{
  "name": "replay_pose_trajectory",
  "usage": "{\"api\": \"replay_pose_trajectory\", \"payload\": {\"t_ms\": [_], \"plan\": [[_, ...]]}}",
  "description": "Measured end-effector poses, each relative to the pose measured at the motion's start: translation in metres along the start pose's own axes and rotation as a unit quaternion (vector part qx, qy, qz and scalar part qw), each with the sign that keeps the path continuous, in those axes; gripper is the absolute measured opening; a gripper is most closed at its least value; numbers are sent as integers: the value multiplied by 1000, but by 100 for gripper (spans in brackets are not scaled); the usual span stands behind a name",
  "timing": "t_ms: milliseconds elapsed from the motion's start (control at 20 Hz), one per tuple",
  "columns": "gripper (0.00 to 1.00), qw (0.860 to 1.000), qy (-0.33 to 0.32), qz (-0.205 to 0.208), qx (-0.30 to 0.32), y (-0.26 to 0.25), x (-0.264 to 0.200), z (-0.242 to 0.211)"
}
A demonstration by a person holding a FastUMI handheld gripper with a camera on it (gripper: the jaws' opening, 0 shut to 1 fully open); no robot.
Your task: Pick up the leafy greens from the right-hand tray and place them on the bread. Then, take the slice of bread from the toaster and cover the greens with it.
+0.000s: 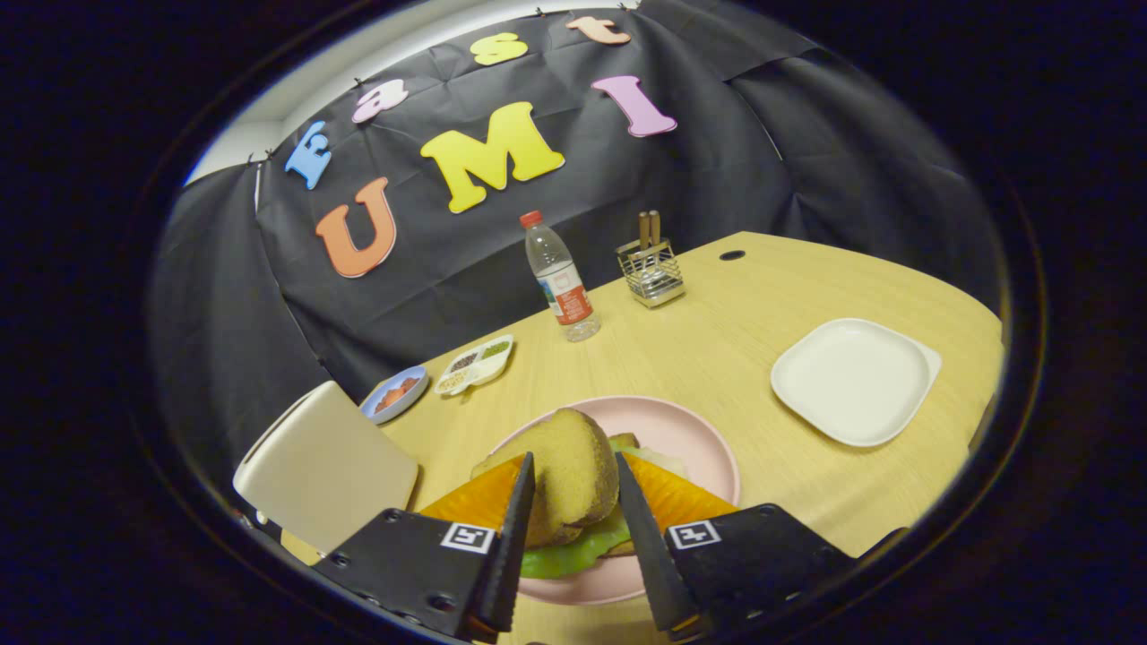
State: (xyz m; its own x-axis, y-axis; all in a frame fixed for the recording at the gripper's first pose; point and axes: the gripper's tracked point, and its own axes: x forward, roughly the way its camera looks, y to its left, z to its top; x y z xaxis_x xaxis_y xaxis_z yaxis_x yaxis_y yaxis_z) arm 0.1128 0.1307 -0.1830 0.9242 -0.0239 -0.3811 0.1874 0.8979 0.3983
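Gripper (573, 502): we find its fingers narrowed around the slice of bread (560, 475), one against each flat face, holding it on edge.

Slice of bread: between the fingers, above the pink plate (708, 448); rounded crust pointing away from us toward the bottle (560, 278), long axis running forward along the fingers, leaning slightly left.

Leafy greens (569, 555): under the slice, on the plate, with a bottom piece of bread (625, 441) peeking beyond.

Step, as we judge it: second half, covering the greens. Next move calls for tipping the slice flat, lowering it squarely onto the greens, then opening.

Toaster (323, 466): just left of the fingers.

White tray (851, 381): right, well apart
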Motion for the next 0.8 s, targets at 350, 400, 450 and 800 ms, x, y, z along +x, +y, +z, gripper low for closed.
{"api": "replay_pose_trajectory", "payload": {"t_ms": [350,400,450,800], "plan": [[94,993,-100,-13,-62,-37,-43,73],[94,988,-125,-16,-86,-43,-57,90],[94,983,-149,-16,-106,-47,-71,107],[94,938,-253,-50,-232,-96,-187,195]]}}
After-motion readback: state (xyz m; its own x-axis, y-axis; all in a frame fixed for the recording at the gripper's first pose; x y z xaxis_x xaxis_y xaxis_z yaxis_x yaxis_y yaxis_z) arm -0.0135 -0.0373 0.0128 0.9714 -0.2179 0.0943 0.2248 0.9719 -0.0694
